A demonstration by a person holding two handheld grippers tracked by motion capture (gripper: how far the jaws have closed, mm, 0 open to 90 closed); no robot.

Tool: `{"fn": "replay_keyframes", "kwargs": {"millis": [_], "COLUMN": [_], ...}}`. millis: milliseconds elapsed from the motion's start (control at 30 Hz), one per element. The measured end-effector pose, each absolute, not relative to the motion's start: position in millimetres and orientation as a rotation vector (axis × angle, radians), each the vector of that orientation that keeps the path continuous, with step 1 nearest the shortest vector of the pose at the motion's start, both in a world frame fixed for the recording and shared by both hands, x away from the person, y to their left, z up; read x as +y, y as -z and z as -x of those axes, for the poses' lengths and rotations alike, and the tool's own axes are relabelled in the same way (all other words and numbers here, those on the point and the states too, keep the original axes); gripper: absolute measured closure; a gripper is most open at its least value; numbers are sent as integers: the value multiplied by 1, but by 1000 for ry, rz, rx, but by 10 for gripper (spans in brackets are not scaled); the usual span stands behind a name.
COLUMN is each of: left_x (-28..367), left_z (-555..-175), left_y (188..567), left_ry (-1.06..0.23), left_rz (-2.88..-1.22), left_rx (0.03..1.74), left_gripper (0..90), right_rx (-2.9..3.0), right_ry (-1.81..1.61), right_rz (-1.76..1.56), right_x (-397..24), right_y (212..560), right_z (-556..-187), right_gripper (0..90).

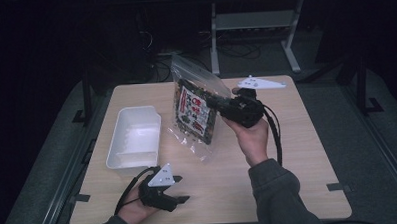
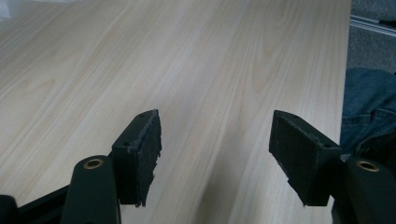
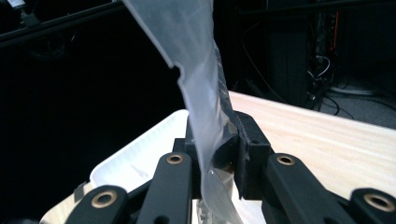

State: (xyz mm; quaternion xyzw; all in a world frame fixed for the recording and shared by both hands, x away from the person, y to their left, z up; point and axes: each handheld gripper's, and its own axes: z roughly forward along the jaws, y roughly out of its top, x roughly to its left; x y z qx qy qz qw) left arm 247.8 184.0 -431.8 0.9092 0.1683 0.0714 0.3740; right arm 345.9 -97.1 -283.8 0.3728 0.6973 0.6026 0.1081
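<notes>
Bag lifted in right gripper, bin not yet loaded.

We hold the clear zip bag [image 1: 195, 108] of printed snack packets in the right gripper [image 1: 217, 105], jaws pinched narrow on its plastic edge; in the right gripper view the film [image 3: 205, 112] runs up between the pads. The bag hangs tilted above the table [image 1: 288, 154], just beside the white bin [image 1: 134, 138], its lower corner near the wood. The left gripper [image 1: 181, 188] rests low at the near edge, jaws wide apart with nothing between them. We judge the pick-up done; carrying the bag over the bin and releasing it remain.
</notes>
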Motion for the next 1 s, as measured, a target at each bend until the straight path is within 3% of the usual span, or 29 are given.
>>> {"fn": "replay_keyframes", "kwargs": {"millis": [1000], "left_x": [203], "left_z": [-239], "left_y": [435], "left_ry": [-169], "left_rz": [-2342], "left_rx": [427], "left_gripper": [295], "right_rx": [2077], "right_ry": [-1721], "right_rz": [-1017], "right_x": [25], "right_y": [272], "right_z": [-391], "right_gripper": [770]}}
